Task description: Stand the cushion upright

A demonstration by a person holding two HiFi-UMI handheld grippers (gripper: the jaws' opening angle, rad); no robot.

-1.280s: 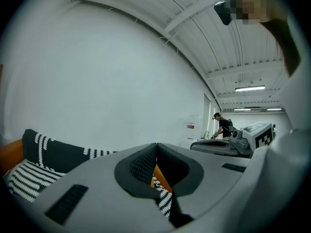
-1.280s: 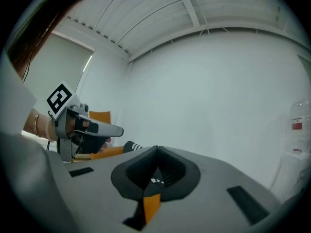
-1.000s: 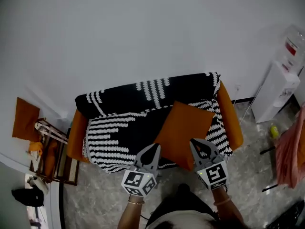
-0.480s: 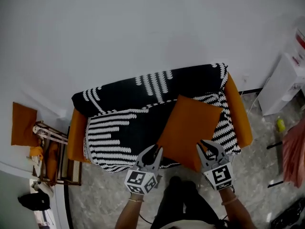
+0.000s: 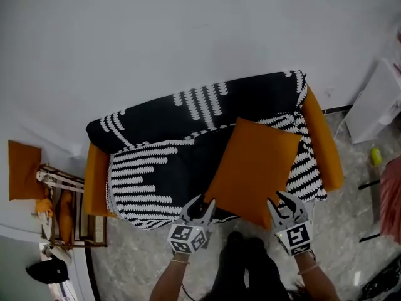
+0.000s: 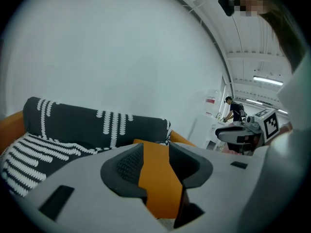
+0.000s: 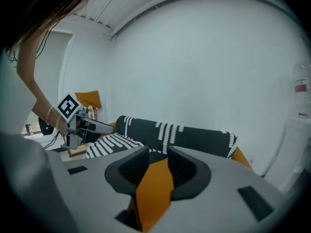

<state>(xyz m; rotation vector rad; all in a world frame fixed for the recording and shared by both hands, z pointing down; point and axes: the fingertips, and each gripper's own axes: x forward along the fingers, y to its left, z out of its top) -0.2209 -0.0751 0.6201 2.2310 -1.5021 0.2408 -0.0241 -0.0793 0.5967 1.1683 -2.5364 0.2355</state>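
The left tongs (image 5: 200, 204) and right tongs (image 5: 283, 202) were both opening, clamped on nothing. The orange cushion (image 5: 257, 168) lay on the sofa (image 5: 99, 182) just ahead, showing through each gap. Judging by that, standing it upright remained undone.

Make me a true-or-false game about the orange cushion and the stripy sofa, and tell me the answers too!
1. The orange cushion lies on the seat of the sofa. True.
2. The throw over the sofa is plain red. False: it is black with white patterns.
3. The left gripper and the right gripper are both at the cushion's near edge. True.
4. The grippers have lifted the cushion into the air. False: it rests on the seat. Both grippers' fingers are opening, with the cushion's orange showing in the gap and nothing pressed.
5. In the head view, the cushion is at the sofa's left end. False: it is toward the right end.
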